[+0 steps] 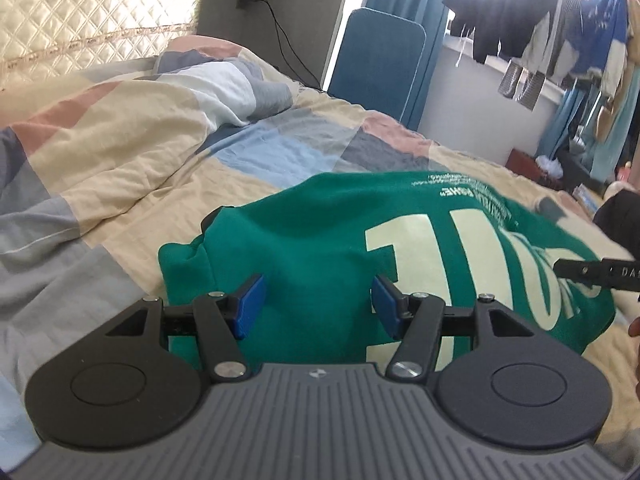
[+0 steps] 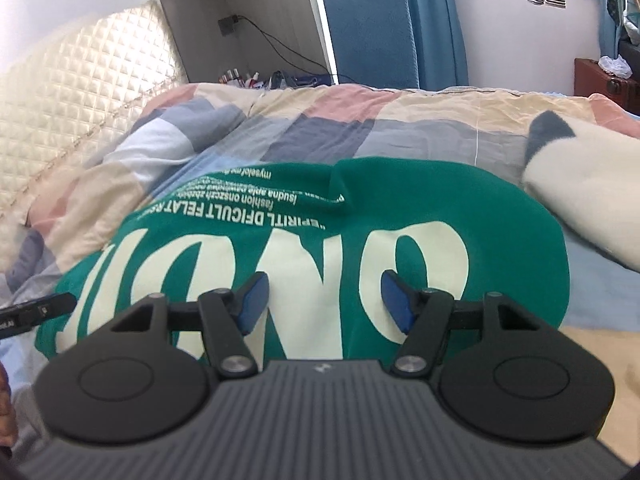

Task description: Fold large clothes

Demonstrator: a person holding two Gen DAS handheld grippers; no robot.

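Nearest, the left hand-held gripper (image 1: 318, 304) and the right hand-held gripper (image 2: 325, 300) are hovering with their blue padded fingers spread apart, released and grasping nothing. Beneath both, the green sweatshirt (image 1: 320, 232) is lying folded into a rounded, soft bundle on the bed's patchwork duvet (image 1: 120, 152), its big cream lettering showing upside down; the small print is blurring, perhaps unreadable. A fluffy cream garment (image 2: 580, 196) is resting just beside the sweatshirt, cut off at the frame edge. Farther back, a quilted headboard (image 1: 80, 8), a blue padded panel (image 2: 368, 24) and hanging clothes (image 1: 540, 20) are crowding the wall.
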